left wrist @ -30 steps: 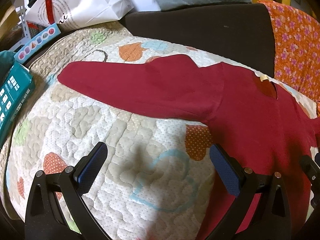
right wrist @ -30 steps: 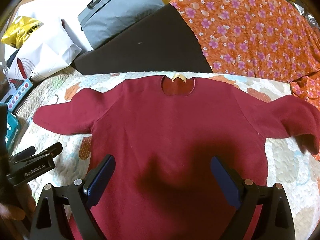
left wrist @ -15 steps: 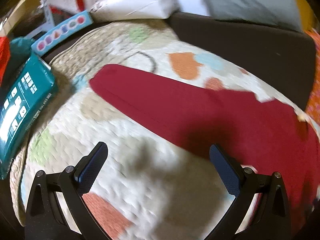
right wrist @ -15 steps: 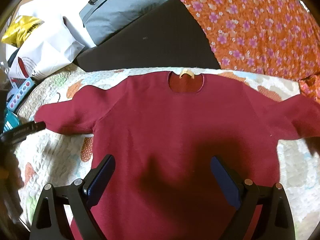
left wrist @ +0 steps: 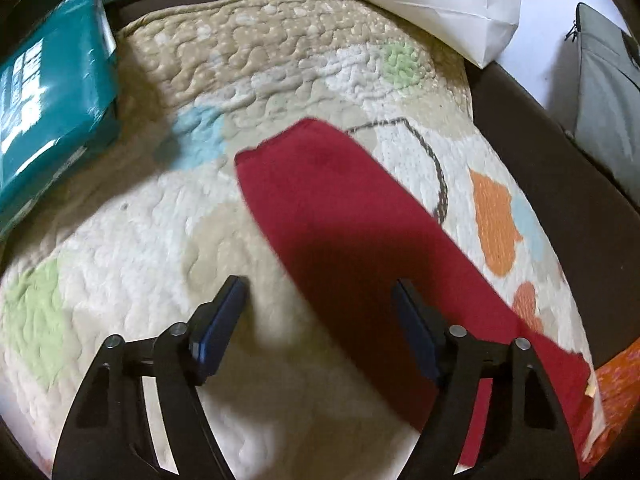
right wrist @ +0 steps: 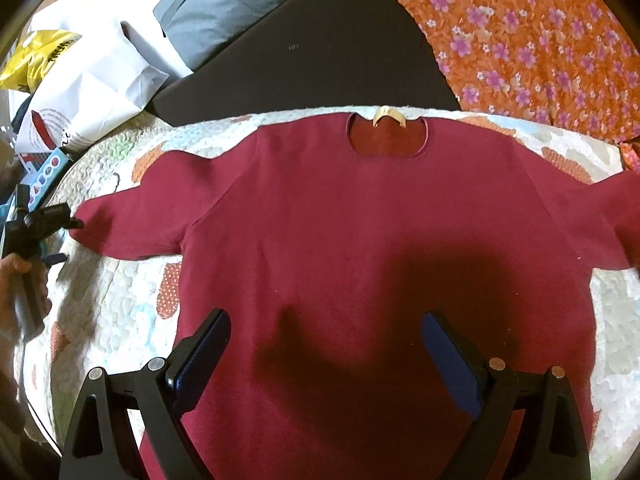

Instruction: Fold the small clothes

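A dark red long-sleeved top (right wrist: 360, 248) lies flat, front up, on a quilted cotton cover (right wrist: 120, 320) with pastel shapes, sleeves spread to either side and neckline (right wrist: 386, 138) toward the far edge.

The left gripper (left wrist: 320, 312) hangs over the top's left sleeve (left wrist: 340, 216), a little short of the cuff (left wrist: 288, 144). Its jaws are partly open and closing; the sleeve's near edge and some bare quilt sit between the pads, which do not appear to press on cloth yet (motion blur makes contact hard to judge).

The right gripper (right wrist: 326, 360) hovers above the lower body of the top, jaws wide, holding nothing.

The step in hand looks like pinching the sleeve to fold it inward. To do it well, the pads should take both layers of sleeve near the cuff, without catching the quilt, and carry it straight across the chest.

Only the right wrist view shows the whole garment, the other sleeve (right wrist: 600, 224), an orange floral cloth (right wrist: 540, 40) and the person's hand (right wrist: 16, 280) on the left tool. Only the left wrist view shows the cuff up close, beside a teal packet (left wrist: 52, 100).
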A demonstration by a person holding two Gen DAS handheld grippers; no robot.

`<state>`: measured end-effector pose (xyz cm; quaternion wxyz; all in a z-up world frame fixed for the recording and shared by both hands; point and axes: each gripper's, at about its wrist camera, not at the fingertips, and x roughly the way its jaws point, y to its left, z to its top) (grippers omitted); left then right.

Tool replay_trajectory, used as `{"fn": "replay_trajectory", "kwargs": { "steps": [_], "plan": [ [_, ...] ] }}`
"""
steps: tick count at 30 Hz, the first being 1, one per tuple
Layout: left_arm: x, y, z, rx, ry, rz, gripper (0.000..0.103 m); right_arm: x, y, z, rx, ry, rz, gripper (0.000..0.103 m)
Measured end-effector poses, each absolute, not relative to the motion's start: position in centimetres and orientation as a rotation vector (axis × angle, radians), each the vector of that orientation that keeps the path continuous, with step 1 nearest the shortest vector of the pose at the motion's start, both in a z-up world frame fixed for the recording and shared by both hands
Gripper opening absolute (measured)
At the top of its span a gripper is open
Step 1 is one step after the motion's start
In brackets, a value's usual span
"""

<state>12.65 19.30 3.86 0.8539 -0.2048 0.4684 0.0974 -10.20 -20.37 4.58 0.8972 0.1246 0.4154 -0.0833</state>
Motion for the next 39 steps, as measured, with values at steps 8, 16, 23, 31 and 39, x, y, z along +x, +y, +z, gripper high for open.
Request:
{"fn": "replay_trajectory", "kwargs": {
  "steps": [8,16,23,31,39],
  "plan": [
    [13.6,19.3,4.2,-0.459,0.945,0.142,0.008,-10.3,-21.1,4.2,0.267,0.87,-0.181,0.095],
    [8.9,10.9,13.6,-0.435,0.821,-0.191,0.007,-11.0,-22.7,4.6,0.335,0.842,-0.186,0.095],
    [3.6,-3.3,16.4,-0.299,0.844,-0.496,0.007,-12.8,-25.4,6.5,0.366,0.782,-0.216,0.095],
    [0.1,-15.1,8.4,-0.089,1.001,-0.651,0.008,-15.9,-30.1,6.9,0.435,0.751,-0.285,0.095],
    [-2.6,-13.8,10.2,-0.005,1.059,-0.749,0.037,-15.3,-32.4,7.0,0.557,0.742,-0.258,0.095]
  ]
}}
